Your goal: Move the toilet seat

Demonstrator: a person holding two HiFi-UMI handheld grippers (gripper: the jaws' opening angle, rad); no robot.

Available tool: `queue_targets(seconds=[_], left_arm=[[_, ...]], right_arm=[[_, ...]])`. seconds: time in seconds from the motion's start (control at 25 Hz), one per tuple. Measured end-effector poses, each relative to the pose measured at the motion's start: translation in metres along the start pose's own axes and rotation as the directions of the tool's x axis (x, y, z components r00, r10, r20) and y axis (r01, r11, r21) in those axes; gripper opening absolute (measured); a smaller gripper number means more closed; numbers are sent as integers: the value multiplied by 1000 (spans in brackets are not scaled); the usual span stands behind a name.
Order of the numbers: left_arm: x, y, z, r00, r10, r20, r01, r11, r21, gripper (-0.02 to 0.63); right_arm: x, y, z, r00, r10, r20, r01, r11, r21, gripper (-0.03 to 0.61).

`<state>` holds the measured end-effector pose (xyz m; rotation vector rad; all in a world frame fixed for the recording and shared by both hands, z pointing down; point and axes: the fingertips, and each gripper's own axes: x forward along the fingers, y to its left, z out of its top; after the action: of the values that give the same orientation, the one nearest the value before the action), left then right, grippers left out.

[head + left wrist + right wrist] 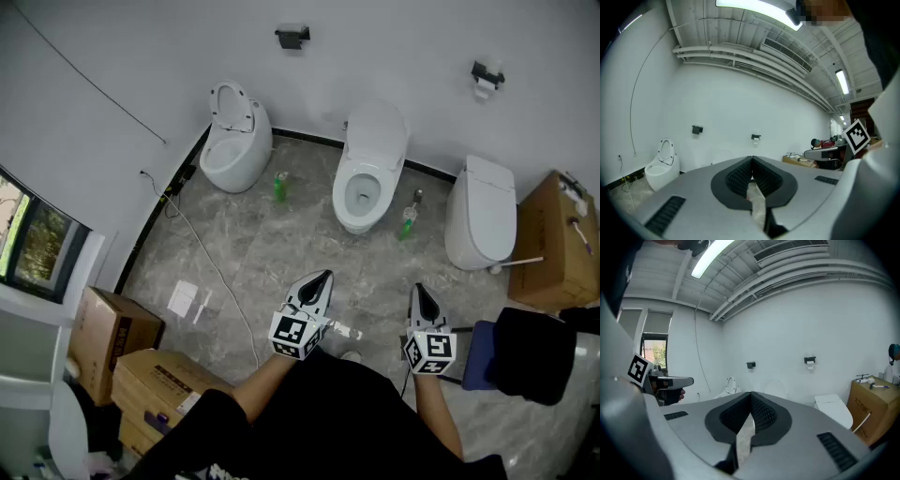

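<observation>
Head view: well ahead of both pairs of jaws, the white toilet seat [364, 192] rings the middle toilet's open bowl, lid [377, 131] raised behind it. The left gripper [322, 279] and right gripper [418, 292] have their jaws pressed together, empty.

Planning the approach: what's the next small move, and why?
Likely advance the right tool toward the middle toilet, straight ahead: it and the left tool are shut, empty, and well short of every toilet.
</observation>
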<state>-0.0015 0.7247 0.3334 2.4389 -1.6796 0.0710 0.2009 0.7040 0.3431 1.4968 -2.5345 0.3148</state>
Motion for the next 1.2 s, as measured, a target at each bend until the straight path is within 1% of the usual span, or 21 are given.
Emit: queue_targets(seconds=[0.12, 0.28, 0.4, 0.56, 0.72, 0.92, 1.08, 1.2], left_arm=[[1, 1, -2, 1000, -4, 6, 4, 1000, -18, 12], [-1, 9, -10, 1000, 24, 0, -24, 998, -54, 12], [-1, 12, -9, 999, 40, 3, -40, 998, -51, 12], [-4, 18, -13, 998, 55, -9, -55, 997, -54, 12], [9, 31, -18, 999, 34, -30, -36, 997, -62, 12], [48, 54, -20, 999, -9, -47, 6, 998, -60, 12], [84, 85, -17, 998, -29, -49, 27, 998, -50, 12], [110, 113, -16, 997, -45, -62, 41, 997, -65, 12]], right_arm=[[7, 2, 2, 1000, 4, 1, -4, 1000, 12, 29], [15, 11, 10, 998, 63, 18, -64, 995, 78, 31], [17, 16, 11, 996, 91, 19, -92, 994, 59, 32], [19, 21, 0, 994, 110, -10, -110, 994, 30, 32], [34, 15, -6, 997, 76, -25, -75, 996, 44, 32], [75, 10, -5, 999, 31, -43, -28, 997, 73, 32], [120, 10, -4, 997, 18, -76, -15, 999, 47, 32], [158, 8, 1, 995, 8, -99, -3, 999, 50, 32]])
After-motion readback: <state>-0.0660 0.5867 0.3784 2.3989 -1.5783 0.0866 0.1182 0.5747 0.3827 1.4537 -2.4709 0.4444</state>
